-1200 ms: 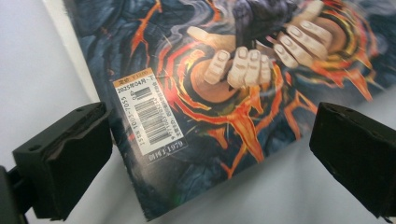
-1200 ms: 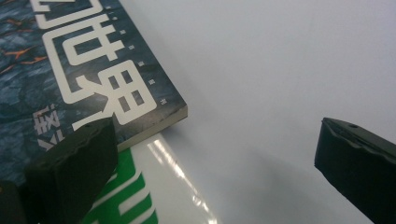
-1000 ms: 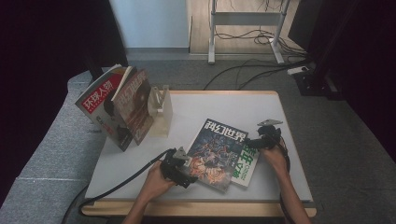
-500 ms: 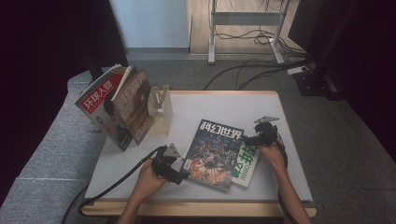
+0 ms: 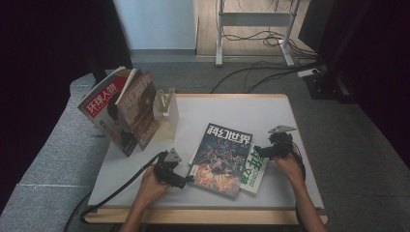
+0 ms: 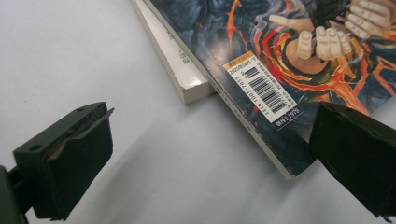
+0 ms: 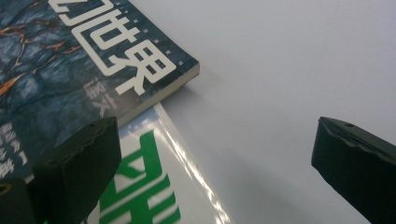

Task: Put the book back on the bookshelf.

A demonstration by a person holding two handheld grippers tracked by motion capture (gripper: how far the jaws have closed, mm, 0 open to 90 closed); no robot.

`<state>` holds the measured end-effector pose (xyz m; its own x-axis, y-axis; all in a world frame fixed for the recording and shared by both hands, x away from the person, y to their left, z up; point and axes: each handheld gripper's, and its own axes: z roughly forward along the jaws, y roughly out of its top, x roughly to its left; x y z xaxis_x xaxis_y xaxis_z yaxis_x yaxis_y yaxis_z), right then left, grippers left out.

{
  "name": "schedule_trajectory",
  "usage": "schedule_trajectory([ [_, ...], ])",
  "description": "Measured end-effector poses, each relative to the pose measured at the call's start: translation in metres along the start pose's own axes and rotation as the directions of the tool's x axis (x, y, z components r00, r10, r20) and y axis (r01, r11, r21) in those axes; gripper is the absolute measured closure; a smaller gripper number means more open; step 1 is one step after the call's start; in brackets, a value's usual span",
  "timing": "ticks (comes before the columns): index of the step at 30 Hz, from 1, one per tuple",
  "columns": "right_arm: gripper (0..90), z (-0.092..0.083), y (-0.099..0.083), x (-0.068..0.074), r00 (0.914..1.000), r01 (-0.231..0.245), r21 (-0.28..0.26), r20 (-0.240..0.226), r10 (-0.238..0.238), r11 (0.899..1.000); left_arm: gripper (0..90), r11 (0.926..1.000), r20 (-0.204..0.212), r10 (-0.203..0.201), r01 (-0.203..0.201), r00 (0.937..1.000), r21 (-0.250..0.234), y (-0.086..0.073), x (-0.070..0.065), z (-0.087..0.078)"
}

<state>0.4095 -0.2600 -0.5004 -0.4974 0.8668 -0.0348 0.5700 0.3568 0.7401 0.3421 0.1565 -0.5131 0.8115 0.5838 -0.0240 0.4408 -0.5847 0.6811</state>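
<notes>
Dark blue magazine with white characters and an orange-red figure (image 5: 221,153) lies flat near the middle of the white surface (image 5: 227,108), on top of a white book with green lettering (image 5: 253,166). Left claw (image 5: 186,180) wide, holding nothing, at the magazine's near-left corner; it has shifted slightly toward the near edge since 0.5 s ago. Right claw (image 5: 257,152) wide, empty, at the stack's right edge, about where it was. Magazine unmoved.
</notes>
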Motion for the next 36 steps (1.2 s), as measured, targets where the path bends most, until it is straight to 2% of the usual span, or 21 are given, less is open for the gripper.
schedule_trajectory([
  [5,0.7,-0.012,-0.005,-0.001,1.0000,0.001,-0.006,-0.002,-0.001,1.000,0.0,1.0000,-0.011,-0.006,0.006,0.9999,-0.002,-0.004,-0.001,0.004],
  [7,0.2,-0.015,-0.005,0.000,1.0000,0.006,-0.006,-0.007,-0.006,1.000,0.0,0.9988,0.002,-0.040,0.040,0.9992,-0.028,-0.010,0.000,0.007],
  [9,0.0,-0.016,-0.005,0.001,0.9998,0.003,-0.012,-0.019,-0.003,1.000,0.0,0.9963,0.024,-0.084,0.084,0.9962,-0.017,-0.012,0.003,0.009],
  [15,0.0,-0.012,0.001,0.013,0.9973,0.017,-0.012,-0.071,-0.017,1.000,0.0,0.9980,-0.006,-0.056,0.056,0.9984,-0.030,-0.012,-0.001,0.008],
  [19,0.0,-0.003,0.005,0.023,0.9938,0.030,-0.005,-0.107,-0.030,1.000,0.0,0.9983,-0.016,-0.047,0.046,0.9988,-0.035,-0.013,-0.002,0.007],
  [23,0.0,0.009,0.009,0.027,0.9903,0.034,0.007,-0.135,-0.032,0.999,0.0,0.9974,0.009,-0.068,0.069,0.9976,-0.023,-0.012,0.001,0.008],
  [25,0.0,0.014,0.010,0.026,0.9888,0.025,0.014,-0.148,-0.023,1.000,0.0,0.9961,0.028,-0.087,0.087,0.9959,-0.015,-0.012,0.004,0.009],
  [27,0.0,0.020,0.012,0.025,0.9851,0.002,0.018,-0.172,0.001,1.000,0.0,0.9962,0.027,-0.085,0.085,0.9960,-0.015,-0.012,0.004,0.009],
  [31,0.0,0.030,0.015,0.024,0.9813,-0.014,0.037,-0.191,0.021,0.999,0.0,0.9963,0.027,-0.085,0.085,0.9960,-0.015,-0.012,0.004,0.009],
  [34,0.0,0.039,0.016,0.025,0.9788,-0.008,0.059,-0.204,0.020,0.998,0.0,0.9962,0.028,-0.085,0.086,0.9960,-0.016,-0.012,0.004,0.009],
  [36,0.0,0.043,0.017,0.024,0.9744,-0.029,0.064,-0.221,0.043,0.998,0.0,0.9961,0.030,-0.087,0.087,0.9958,-0.016,-0.012,0.004,0.009],
])
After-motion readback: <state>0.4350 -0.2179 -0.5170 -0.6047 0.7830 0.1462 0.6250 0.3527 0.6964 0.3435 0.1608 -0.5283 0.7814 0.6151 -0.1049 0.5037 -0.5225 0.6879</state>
